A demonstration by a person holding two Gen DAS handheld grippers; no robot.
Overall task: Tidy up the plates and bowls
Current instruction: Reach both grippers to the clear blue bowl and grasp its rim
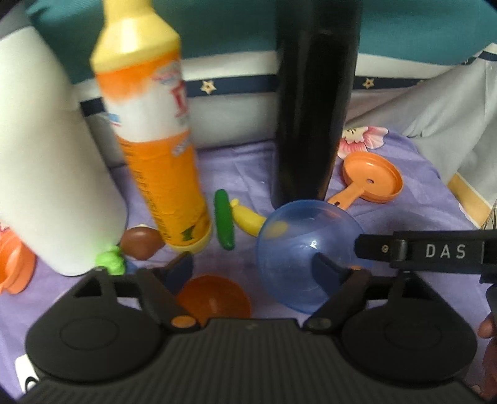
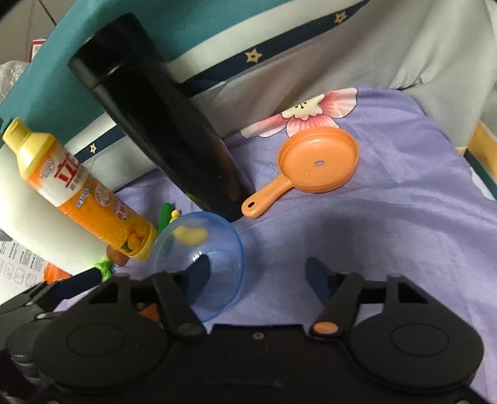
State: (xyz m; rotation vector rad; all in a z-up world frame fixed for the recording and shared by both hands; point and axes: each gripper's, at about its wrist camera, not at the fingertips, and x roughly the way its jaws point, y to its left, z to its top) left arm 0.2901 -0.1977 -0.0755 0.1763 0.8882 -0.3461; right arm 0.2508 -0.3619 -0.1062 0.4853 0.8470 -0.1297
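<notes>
While the translucent blue bowl (image 1: 306,254) lies tilted on the purple cloth (image 2: 388,223) beside the black flask (image 1: 313,102), left gripper (image 1: 253,267) and right gripper (image 2: 254,273), both part-open, apparently each straddle its rim ungripped; next: close.

We note a purple cloth (image 2: 388,223) with a pink flower print (image 2: 313,108) covering the work surface. Behind that cloth we see pale grey fabric (image 2: 419,56) crossed by a navy band with yellow stars (image 1: 208,86). Above the band runs a teal panel (image 1: 217,28). Light over the cloth is soft and even.
</notes>
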